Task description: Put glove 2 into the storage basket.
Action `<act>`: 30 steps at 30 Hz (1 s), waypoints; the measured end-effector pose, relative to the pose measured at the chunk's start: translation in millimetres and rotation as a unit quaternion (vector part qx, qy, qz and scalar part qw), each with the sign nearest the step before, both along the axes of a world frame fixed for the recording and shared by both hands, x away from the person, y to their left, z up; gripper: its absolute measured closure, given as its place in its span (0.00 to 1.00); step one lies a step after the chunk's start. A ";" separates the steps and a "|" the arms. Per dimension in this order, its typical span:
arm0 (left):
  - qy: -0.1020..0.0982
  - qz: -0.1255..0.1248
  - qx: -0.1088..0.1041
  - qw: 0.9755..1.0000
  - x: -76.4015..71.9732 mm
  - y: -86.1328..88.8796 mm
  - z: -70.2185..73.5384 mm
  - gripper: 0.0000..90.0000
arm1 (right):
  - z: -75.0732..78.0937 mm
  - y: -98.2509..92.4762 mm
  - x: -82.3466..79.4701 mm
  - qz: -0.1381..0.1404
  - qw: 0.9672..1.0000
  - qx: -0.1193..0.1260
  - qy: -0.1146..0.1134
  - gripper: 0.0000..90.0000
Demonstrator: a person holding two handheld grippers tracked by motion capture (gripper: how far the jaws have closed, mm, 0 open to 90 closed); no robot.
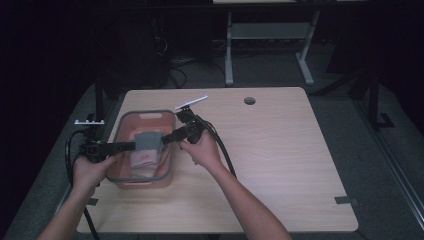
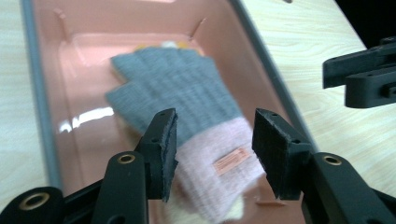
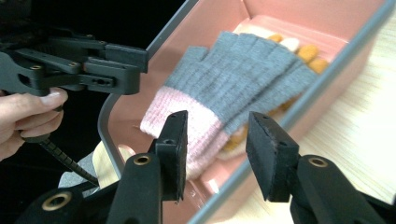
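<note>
The grey glove (image 2: pixel 180 88) with its pink cuff lies inside the pink bin (image 1: pixel 170 172) at the table's (image 1: pixel 280 165) near left, on top of a yellow-tipped glove (image 3: pixel 299 52). The left gripper (image 2: pixel 215 140) and right gripper (image 3: pixel 217 140) hover above it, jaws spread, holding nothing. Risks: a jaw may snag the knit cuff and drag the glove back out, or strike the bin's grey rim and shift the bin.

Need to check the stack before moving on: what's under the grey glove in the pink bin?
Under the grey glove in the pink bin, a second item peeks out: yellow-orange and white fingertips at the far end, cream fabric near the pink cuff. The rest is covered, so I can't tell what it is.
</note>
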State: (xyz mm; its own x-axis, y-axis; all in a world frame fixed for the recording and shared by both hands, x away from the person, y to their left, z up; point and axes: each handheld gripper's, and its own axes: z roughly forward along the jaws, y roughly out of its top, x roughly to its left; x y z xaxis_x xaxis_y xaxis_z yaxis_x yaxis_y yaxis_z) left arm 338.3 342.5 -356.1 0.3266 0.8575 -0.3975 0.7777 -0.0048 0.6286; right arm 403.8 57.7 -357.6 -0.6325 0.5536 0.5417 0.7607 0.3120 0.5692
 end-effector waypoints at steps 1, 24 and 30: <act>-0.001 -0.004 0.000 1.000 0.0 -2.4 1.2 0.56 | 0.0 -3.1 -0.4 -0.002 1.000 0.000 -0.002 0.64; -0.038 -0.050 -0.022 0.998 -0.3 -49.0 15.6 0.52 | 3.5 -66.2 -7.5 -0.033 0.999 0.005 -0.013 0.55; -0.042 -0.055 -0.029 0.997 -0.3 -55.8 17.1 0.49 | 4.0 -76.3 -8.8 -0.038 0.999 0.002 -0.013 0.54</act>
